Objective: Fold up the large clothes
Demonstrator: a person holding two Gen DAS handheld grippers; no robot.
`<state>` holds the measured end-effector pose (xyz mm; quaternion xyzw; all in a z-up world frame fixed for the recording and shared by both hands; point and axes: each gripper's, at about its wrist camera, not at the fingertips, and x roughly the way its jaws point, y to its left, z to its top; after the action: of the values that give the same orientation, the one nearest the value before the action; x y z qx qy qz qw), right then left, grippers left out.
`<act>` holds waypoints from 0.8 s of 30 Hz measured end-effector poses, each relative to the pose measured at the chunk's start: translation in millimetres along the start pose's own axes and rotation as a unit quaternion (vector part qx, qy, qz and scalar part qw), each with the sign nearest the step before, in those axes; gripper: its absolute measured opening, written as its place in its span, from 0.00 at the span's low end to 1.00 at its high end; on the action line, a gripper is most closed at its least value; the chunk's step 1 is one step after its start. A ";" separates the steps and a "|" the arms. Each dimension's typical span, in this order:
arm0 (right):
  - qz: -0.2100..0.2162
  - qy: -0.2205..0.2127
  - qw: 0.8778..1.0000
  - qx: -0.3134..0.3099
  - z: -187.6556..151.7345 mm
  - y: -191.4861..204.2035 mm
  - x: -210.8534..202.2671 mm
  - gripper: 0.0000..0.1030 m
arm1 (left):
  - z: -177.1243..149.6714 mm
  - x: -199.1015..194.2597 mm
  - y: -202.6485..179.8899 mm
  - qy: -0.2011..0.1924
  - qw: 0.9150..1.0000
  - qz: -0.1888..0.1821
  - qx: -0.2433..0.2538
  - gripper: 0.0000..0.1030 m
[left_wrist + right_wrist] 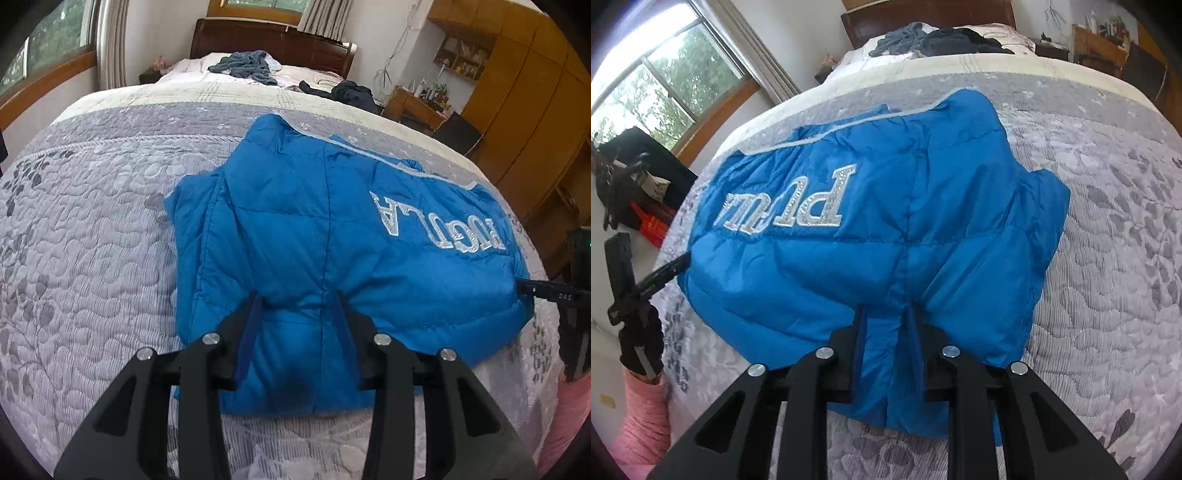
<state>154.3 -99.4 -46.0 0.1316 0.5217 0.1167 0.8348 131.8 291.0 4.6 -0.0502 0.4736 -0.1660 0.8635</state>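
both tools are clamped on the near hem of the blue puffer jacket [332, 240] lying mid-frame on the quilted bed [92, 221], left tool [299, 295] and right tool [886, 308] pinching fabric, so i'd lift evenly and carry it straight toward the collar.

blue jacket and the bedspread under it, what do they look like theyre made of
Blue jacket: looks like thin synthetic shell, probably nylon or polyester, with puffy filling; it has a slight sheen, fine crinkles and stitched quilt lines. The silver lettering looks embroidered, with glittery studs in the right wrist view.

Bedspread: quilted woven fabric, matte, possibly cotton or a blend; wavy stitching raises a grey leaf pattern.
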 end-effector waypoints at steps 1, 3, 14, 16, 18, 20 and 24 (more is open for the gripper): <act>0.004 -0.002 1.000 0.000 -0.5 0.1 -3.5 0.24 | 1.5 -4.8 1.5 -0.001 1.000 -0.004 -0.005 0.41; 0.024 -0.009 1.000 0.003 -1.9 -1.7 -15.5 0.37 | 5.1 -19.5 6.6 -0.018 1.000 -0.002 -0.013 0.60; 0.067 -0.054 0.992 0.094 9.6 -75.8 -44.0 0.89 | 23.2 -1.0 71.6 0.022 0.995 -0.034 -0.087 0.85; 0.080 -0.039 0.989 0.115 9.8 -88.1 -27.1 0.89 | 23.9 13.8 76.6 0.034 0.992 -0.067 -0.098 0.85; 0.100 -0.031 0.986 0.130 10.1 -97.6 -14.1 0.89 | 25.6 27.8 79.3 0.041 0.989 -0.092 -0.107 0.85; 0.114 -0.026 0.983 0.140 12.5 -102.8 -3.7 0.89 | 29.2 41.2 79.9 0.050 0.984 -0.121 -0.118 0.85; 0.151 0.001 0.977 0.149 24.9 -105.2 27.8 0.90 | 41.3 59.2 68.9 0.058 0.982 -0.147 -0.108 0.86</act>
<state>194.7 -191.3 -94.8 0.3321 0.5079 0.1625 0.7780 212.1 333.1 -37.1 -0.2024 0.5258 -0.2414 0.7901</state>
